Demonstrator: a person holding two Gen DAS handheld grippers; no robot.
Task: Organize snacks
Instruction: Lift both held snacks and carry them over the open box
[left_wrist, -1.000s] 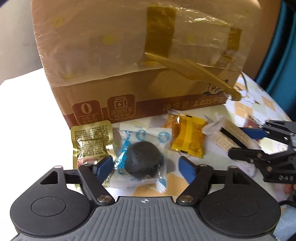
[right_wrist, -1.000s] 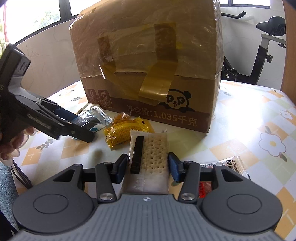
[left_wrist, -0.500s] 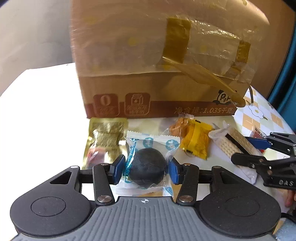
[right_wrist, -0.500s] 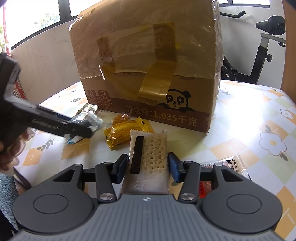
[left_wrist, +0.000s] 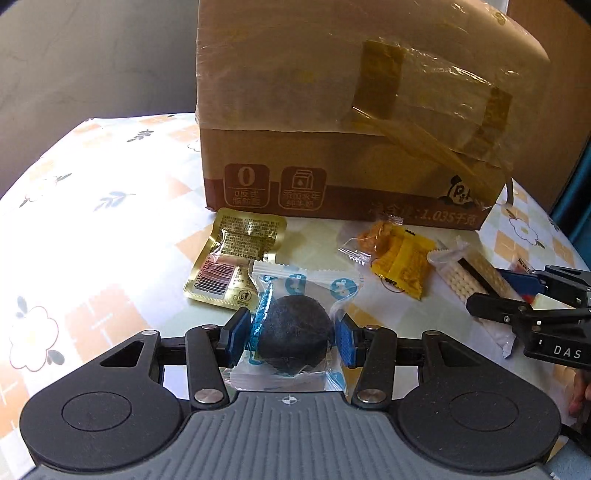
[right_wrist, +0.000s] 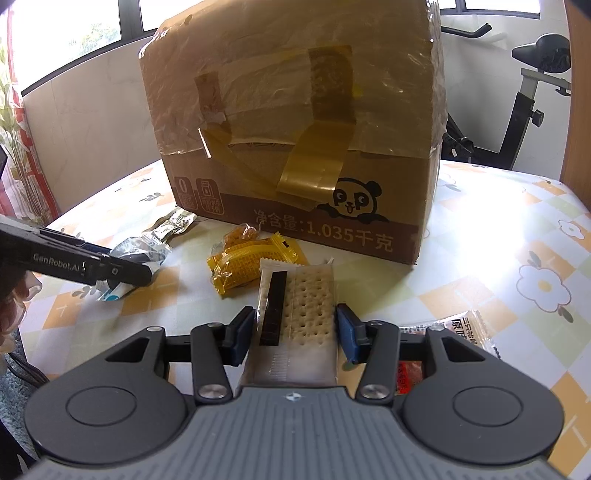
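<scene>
Our left gripper (left_wrist: 291, 334) now has its blue pads pressed against both sides of the clear wrapper holding the dark round snack (left_wrist: 293, 338); a second ago those pads stood wide apart around it, so the closing has just happened and this packet looks ready to lift. The view has also swung, with the cardboard box (left_wrist: 332, 122) now ahead and to the right of this gripper. Just beyond its left finger lies the gold foil sachet (left_wrist: 236, 258), and ahead to the right the yellow-wrapped snack (left_wrist: 400, 264). Our right gripper (right_wrist: 295, 334) is unchanged: its fingers sit close beside the cracker packet (right_wrist: 299, 314), whose far end rests on the tablecloth (right_wrist: 480, 266), though we cannot tell whether they truly clamp it. We judge both packets nearly ready to carry.
</scene>
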